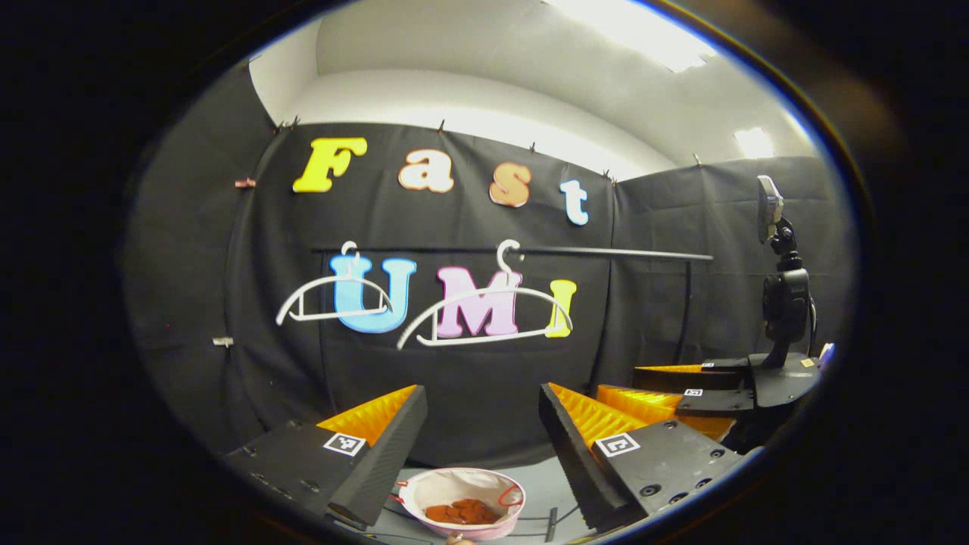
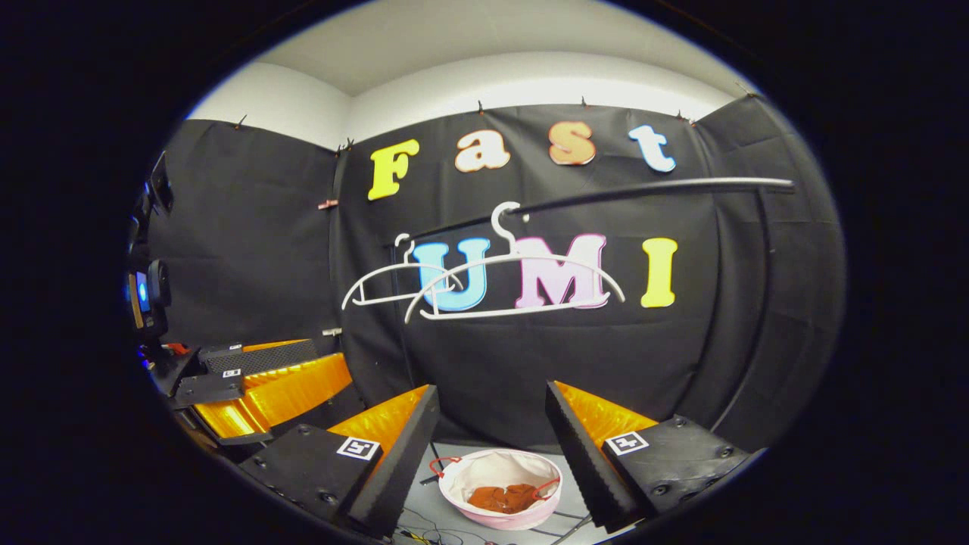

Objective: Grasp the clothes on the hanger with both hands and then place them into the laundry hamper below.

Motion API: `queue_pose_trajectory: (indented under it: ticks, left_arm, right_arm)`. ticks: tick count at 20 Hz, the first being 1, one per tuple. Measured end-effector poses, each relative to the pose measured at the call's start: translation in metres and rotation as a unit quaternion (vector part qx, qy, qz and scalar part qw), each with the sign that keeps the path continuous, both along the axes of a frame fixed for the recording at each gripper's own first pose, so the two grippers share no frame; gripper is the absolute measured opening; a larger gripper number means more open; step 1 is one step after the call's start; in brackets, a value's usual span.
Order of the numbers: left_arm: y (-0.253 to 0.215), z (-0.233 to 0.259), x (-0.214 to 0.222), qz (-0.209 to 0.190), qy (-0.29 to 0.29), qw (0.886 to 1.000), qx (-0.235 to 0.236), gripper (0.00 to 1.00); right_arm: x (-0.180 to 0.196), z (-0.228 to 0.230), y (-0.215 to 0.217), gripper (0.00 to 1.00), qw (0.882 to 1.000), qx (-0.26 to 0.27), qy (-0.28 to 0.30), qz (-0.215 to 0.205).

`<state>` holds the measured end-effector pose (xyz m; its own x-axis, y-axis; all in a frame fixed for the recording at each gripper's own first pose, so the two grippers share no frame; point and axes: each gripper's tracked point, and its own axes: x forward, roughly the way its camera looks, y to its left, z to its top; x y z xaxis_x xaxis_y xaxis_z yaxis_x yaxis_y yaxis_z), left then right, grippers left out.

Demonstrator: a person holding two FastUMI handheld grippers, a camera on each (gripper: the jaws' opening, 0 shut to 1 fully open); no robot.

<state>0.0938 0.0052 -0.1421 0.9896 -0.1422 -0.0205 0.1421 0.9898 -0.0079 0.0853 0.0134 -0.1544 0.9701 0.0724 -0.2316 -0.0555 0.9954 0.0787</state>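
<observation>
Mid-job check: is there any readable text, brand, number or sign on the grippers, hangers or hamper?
Marker squares on the left gripper: black-and-white patterns, no words.
Marker squares on the right gripper: also patterns, no words.
Small blue-lit screen: too small to read.
White hangers: no print visible.
Hamper: no print visible.

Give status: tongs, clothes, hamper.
Left tongs open, empty. Right tongs open, empty. Rust-orange garment lying in the pink hamper below. Both white hangers bare on the rail; nothing in the way.
</observation>
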Motion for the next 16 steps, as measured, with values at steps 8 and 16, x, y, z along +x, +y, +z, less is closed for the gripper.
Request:
queue_pose_trajectory:
  ticks: [8, 16]
  left_arm:
    - [0.015, 0.061, -0.085, 0.033, -0.066, 0.997, 0.013, 0.95]
    - [0.001, 0.104, -0.092, 0.049, -0.114, 0.992, -0.001, 0.95]
  right_arm:
    - [-0.077, 0.091, 0.014, 0.95, 0.993, -0.013, -0.117, -0.031]
    - [-0.086, 0.143, -0.018, 0.99, 0.981, -0.035, -0.179, -0.058]
